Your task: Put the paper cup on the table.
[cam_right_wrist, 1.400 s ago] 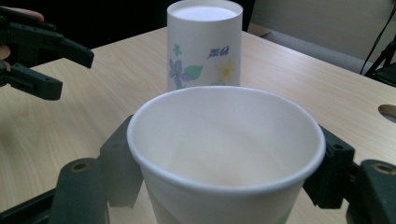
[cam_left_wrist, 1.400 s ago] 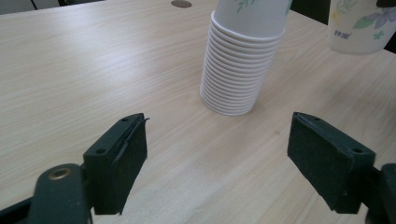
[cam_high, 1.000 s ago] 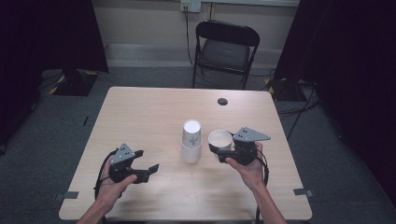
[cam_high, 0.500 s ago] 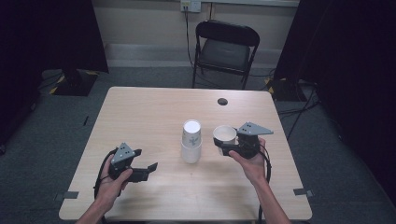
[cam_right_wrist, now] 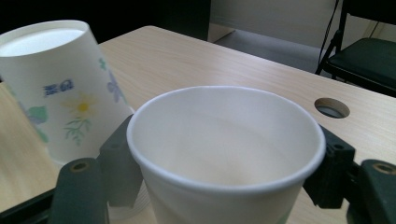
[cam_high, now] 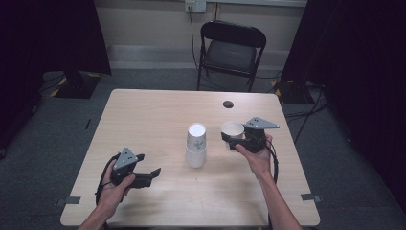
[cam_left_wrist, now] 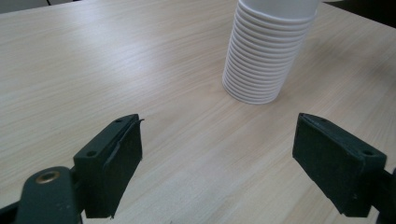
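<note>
An upside-down stack of white paper cups [cam_high: 196, 145] with a flower print stands mid-table; its ribbed rims [cam_left_wrist: 259, 60] and printed side [cam_right_wrist: 60, 88] show in the gripper views. My right gripper [cam_high: 233, 138] is shut on a single white paper cup [cam_high: 232, 129], held mouth-up just right of the stack; the cup [cam_right_wrist: 224, 154] sits between both jaws. My left gripper [cam_high: 152, 175] rests low near the front left of the table, open with nothing between its fingers [cam_left_wrist: 109, 161], pointing toward the stack.
The light wooden table [cam_high: 143, 120] has a round cable hole [cam_high: 228, 104] at the back right. A black folding chair [cam_high: 231, 50] stands beyond the far edge. Dark curtains flank the room.
The right gripper has carried the single cup slightly right and back, away from the stack. The left gripper has barely shifted.
</note>
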A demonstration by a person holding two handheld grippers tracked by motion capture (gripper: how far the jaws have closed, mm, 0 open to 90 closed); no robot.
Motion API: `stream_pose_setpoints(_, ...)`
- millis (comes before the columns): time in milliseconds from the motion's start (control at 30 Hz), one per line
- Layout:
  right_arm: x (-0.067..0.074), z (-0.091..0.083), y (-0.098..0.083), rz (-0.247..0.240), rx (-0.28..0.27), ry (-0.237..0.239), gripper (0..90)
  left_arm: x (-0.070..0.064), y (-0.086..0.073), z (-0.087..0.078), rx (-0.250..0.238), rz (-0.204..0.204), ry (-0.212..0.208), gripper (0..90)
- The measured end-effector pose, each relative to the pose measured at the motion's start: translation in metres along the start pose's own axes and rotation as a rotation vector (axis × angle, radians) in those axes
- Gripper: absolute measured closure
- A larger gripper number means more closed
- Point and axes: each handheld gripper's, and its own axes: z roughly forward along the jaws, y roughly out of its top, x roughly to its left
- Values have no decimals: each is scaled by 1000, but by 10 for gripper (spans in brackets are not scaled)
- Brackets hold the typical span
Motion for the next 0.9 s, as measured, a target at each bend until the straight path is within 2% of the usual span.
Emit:
stream_pose_setpoints(167, -10, 12, 0, 17, 5, -10, 271, 2, 0, 0, 0, -2, 3, 157)
stream_pose_setpoints(367, -18, 28, -3, 24, 36, -25, 269, 4, 0, 1, -2, -4, 8, 158)
stream_pose_setpoints(700, -32, 43, -22, 59, 93, -78, 266, 2, -1, 2, 1, -5, 6, 158)
stream_pose_setpoints(900, -34, 54, -28, 66, 106, -87, 263, 3, -1, 3, 5, 0, 5, 158)
